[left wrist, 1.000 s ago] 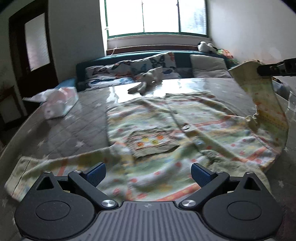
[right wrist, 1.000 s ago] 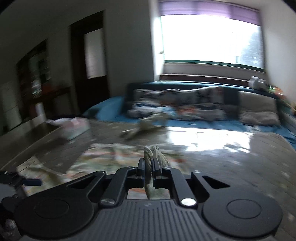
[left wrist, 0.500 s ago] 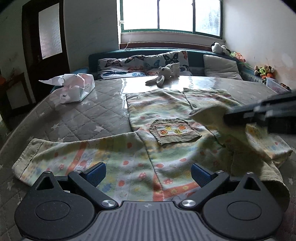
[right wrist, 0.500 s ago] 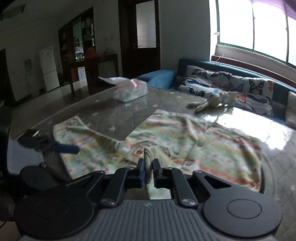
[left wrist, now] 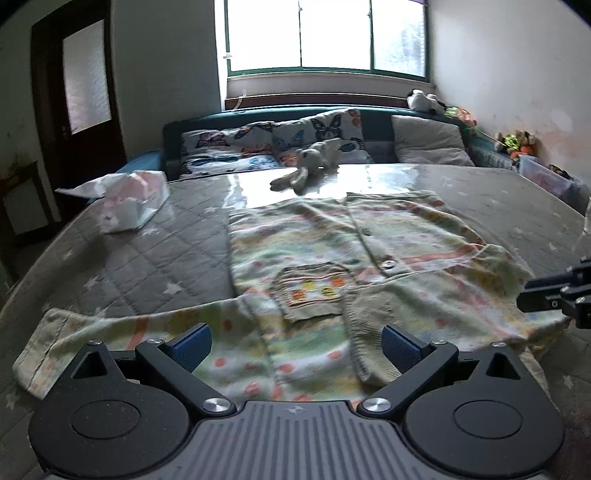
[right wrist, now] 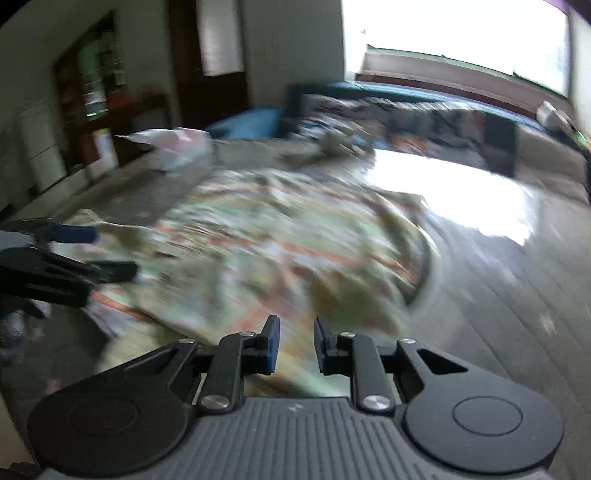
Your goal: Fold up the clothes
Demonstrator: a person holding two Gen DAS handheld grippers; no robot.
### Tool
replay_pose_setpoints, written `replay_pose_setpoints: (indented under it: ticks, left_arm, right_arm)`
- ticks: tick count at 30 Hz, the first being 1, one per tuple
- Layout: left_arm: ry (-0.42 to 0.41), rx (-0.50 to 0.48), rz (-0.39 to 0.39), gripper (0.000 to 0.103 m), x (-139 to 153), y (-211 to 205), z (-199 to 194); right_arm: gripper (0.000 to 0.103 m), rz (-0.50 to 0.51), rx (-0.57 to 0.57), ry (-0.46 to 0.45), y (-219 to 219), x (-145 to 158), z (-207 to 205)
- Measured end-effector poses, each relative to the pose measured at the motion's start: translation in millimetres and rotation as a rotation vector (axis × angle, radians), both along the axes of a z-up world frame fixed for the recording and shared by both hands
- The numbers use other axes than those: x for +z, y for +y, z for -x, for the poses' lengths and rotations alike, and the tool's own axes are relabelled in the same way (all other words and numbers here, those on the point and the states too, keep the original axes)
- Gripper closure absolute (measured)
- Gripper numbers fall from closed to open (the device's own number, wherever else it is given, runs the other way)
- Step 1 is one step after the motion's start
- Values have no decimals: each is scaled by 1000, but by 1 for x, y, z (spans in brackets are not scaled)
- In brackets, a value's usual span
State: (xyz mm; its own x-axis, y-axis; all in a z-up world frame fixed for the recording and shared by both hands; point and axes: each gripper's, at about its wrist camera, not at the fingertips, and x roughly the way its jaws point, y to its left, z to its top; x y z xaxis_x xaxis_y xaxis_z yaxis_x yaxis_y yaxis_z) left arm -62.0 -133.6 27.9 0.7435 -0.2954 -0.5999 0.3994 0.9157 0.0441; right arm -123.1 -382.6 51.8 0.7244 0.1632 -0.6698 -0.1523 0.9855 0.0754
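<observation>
I can read no words, numbers or brand names anywhere in either view. The only mark is a small pale four-pointed emblem (left wrist: 291, 410) moulded into the grey ribbed body of my left-hand tool, centred at its front edge; it carries no letters. A like emblem (right wrist: 294, 407) sits on my right-hand tool's ribbed body, too blurred to make out.

Backlit by window (left wrist: 325, 35), blown out white in right wrist view; glare patch on bed surface (right wrist: 461, 192). Room corners dim. Right wrist frame heavily motion-blurred, left mostly sharp, both with fisheye bending and dark vignette at edges
</observation>
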Motion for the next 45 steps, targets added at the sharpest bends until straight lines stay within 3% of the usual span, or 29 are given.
replay_pose_setpoints:
  ticks: [3,10,16,21,24,29,34,38,41,45]
  left_arm:
    - [7,-19,-16,3,-3,-12,-5]
    - [26,-29,-50,4,-10,-26,-12]
    - [55,-41,-60,22,-16,-31,-16]
    - [54,-53,-72,23,-17,-33,-17]
    - [50,-42,-72,23,-15,-32,-18]
    - [29,-26,-46,23,-5,-31,-19]
    - [46,-26,-81,23,-16,-32,-23]
    - [41,-17,-83,22,-15,-27,-22]
    - [35,-11,-81,22,-15,-21,-19]
    - [43,-3,-79,18,-17,-14,-14]
  right_arm:
    - [83,-15,-73,50,-24,-17,5]
    - [83,-7,-67,-11,-34,0,-7]
    - [84,-2,-73,-23,-36,-5,-46]
    - [84,22,-174,44,-49,-24,-57]
    - [84,29,-191,7,-51,-15,-50]
    - [84,15,-127,-40,-40,-5,-51]
    - [87,2,-130,11,-40,-24,-70]
    - [86,10,-125,-3,-39,-16,-63]
    - [83,31,-78,-6,-32,-11,-51]
    - [69,25,-48,23,-25,-15,-28]
